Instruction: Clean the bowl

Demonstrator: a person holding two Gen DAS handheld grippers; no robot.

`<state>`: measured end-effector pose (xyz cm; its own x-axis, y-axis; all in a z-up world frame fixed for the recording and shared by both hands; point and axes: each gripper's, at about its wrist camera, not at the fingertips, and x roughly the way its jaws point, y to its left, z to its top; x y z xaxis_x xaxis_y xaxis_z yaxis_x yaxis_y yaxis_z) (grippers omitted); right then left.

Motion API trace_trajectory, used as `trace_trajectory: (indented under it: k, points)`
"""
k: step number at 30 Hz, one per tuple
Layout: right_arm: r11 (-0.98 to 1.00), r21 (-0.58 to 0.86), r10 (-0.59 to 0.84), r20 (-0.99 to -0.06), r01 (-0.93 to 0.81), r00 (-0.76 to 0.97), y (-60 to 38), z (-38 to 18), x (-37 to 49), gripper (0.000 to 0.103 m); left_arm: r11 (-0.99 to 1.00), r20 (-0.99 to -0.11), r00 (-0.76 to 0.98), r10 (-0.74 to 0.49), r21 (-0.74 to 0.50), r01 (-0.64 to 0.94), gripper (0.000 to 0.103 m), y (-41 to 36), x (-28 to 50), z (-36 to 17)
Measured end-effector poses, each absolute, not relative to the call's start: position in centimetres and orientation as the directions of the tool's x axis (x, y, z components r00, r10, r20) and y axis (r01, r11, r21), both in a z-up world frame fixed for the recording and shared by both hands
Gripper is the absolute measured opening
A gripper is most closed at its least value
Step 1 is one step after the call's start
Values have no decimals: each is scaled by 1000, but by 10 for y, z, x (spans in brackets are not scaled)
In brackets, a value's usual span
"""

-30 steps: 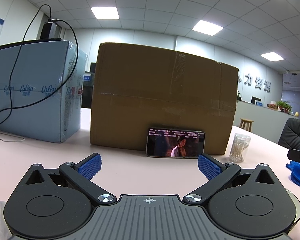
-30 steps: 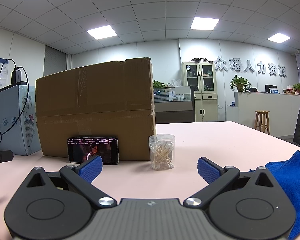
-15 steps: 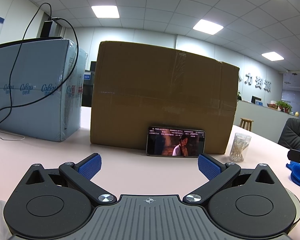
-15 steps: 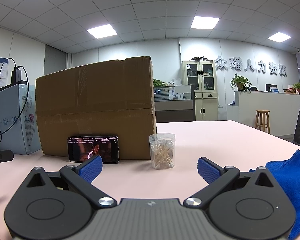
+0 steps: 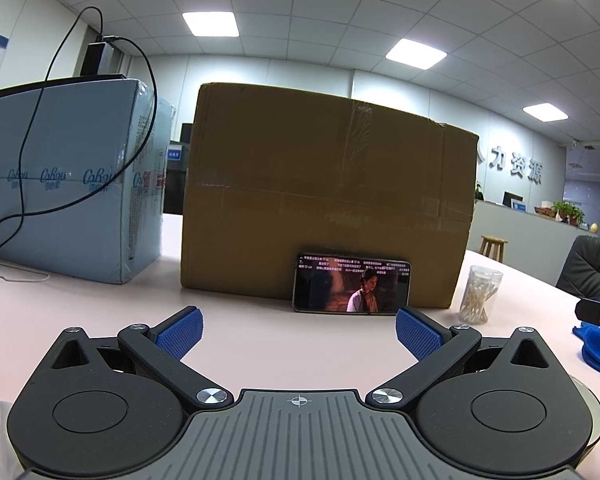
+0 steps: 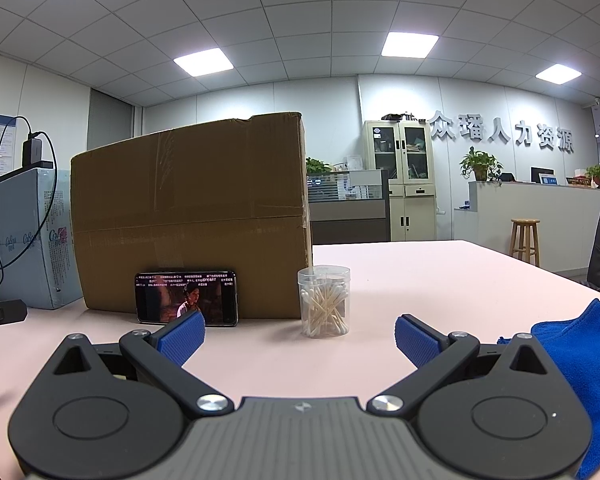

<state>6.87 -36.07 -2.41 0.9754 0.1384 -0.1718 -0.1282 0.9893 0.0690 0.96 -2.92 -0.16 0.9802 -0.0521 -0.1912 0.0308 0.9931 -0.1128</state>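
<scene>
Right wrist view: almost nothing has changed in the last second, my right gripper (image 6: pixel 298 334) and left gripper (image 5: pixel 298 330) jaws gape wide and empty, soft blue cloth (image 6: pixel 580 364) beside me, bowl not clearly seen, so cleaning hasn't begun.

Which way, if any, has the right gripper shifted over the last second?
No, not noticeably: seen past the open right gripper, the cotton swab jar and the phone sit at the same spots in its view.
</scene>
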Motion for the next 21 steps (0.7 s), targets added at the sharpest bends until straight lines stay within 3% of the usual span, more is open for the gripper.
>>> trace_trajectory:
  k: [21]
  points:
    - [989,70,140,-175,-129,975,-361,-25,71,103,993,-192,980,-51,-114,29,103,-29,11,-2]
